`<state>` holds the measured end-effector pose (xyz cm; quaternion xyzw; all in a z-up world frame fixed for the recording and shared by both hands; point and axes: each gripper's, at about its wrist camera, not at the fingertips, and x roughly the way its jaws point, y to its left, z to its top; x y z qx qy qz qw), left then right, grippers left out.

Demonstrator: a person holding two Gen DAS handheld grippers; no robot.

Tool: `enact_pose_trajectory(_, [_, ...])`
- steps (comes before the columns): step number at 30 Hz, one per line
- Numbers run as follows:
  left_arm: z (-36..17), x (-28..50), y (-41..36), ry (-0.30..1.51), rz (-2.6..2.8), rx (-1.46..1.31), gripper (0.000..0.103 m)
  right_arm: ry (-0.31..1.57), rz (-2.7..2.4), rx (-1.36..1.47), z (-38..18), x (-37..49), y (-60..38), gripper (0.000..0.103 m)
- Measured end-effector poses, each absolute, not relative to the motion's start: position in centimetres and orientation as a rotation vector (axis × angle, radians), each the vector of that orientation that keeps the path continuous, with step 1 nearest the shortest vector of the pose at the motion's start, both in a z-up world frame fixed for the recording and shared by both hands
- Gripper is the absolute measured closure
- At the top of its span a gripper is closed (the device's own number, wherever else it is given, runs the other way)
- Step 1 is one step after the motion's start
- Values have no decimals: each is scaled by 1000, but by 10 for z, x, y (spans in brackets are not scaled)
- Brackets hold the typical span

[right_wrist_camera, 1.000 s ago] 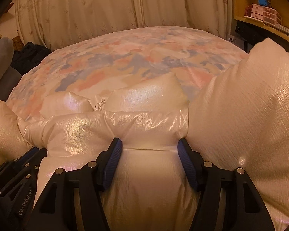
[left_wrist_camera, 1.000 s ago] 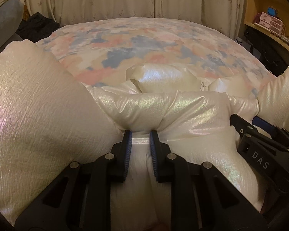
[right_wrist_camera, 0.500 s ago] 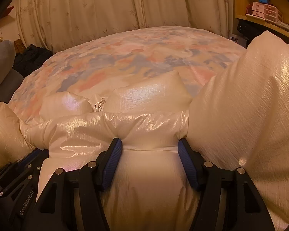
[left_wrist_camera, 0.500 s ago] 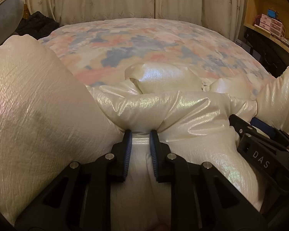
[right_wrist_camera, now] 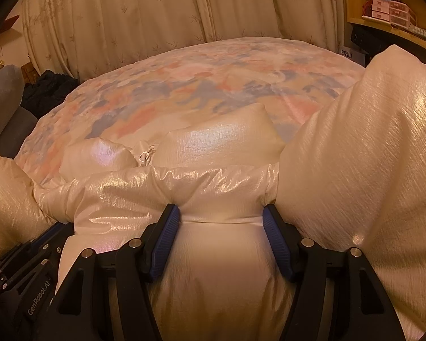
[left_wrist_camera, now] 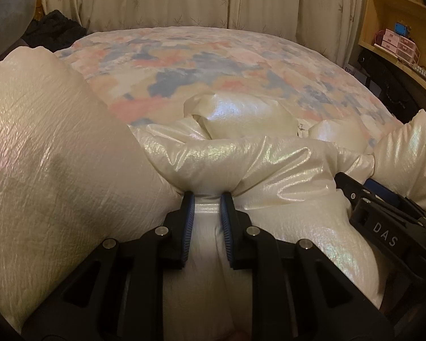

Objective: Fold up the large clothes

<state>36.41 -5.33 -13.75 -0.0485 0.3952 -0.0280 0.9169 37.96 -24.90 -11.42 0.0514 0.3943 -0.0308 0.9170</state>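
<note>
Cream puffer jacket (left_wrist_camera: 255, 170) bunched at frame centre on the floral bed (left_wrist_camera: 213, 65), pinched by both tools.
Left tool (left_wrist_camera: 207, 199) clamps a narrow pleat; right tool (right_wrist_camera: 221, 213) grips a wider quilted roll. I judge I'm mid-fold: next, carry the edge forward evenly.

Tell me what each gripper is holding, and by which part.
Both hold the puffy cream jacket. The left gripper pinches a narrow fold of a padded band. The right gripper clamps a wider bunch of that band.
</note>
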Motion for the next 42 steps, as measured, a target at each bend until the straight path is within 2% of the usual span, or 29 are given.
enact_pose_trajectory(11, [-129,382,-44,903,-104,-117,86,903,-1,116,-97,390,-260,41])
enact_pose_trajectory(13, [-125,388,-36,935,-148,-136,87,903,33,138,-86,387,-278,45])
enact_pose_trajectory(14, [-122,391,-31,949,-166,-149,88,902,40,153,-81,385,-289,52])
enact_pose_trajectory(16, [-117,394,-21,969,-176,-154,98,898,53,189,-72,381,-314,56])
enact_pose_trajectory(22, [-97,390,22,981,-106,-136,99,862,-15,179,-43,363,-372,56])
enact_pose_trajectory(27, [-72,369,42,957,-29,-15,98,835,-135,138,-19,334,-399,46])
enact_pose_trajectory(29, [-62,353,50,940,-4,14,92,815,-152,138,-7,316,-403,46])
enact_pose_trajectory(31, [-49,337,58,926,4,-3,70,795,-150,150,4,298,-403,46])
enact_pose_trajectory(33, [-36,317,65,900,6,-35,59,775,-146,159,16,281,-398,46])
enact_pose_trajectory(39, [-10,238,75,910,-108,-198,57,700,-81,200,38,222,-364,46])
enact_pose_trajectory(41, [-11,209,75,919,-162,-264,53,691,-62,210,39,205,-348,46])
enact_pose_trajectory(42, [-13,193,75,926,-195,-307,48,689,-47,218,38,195,-340,46])
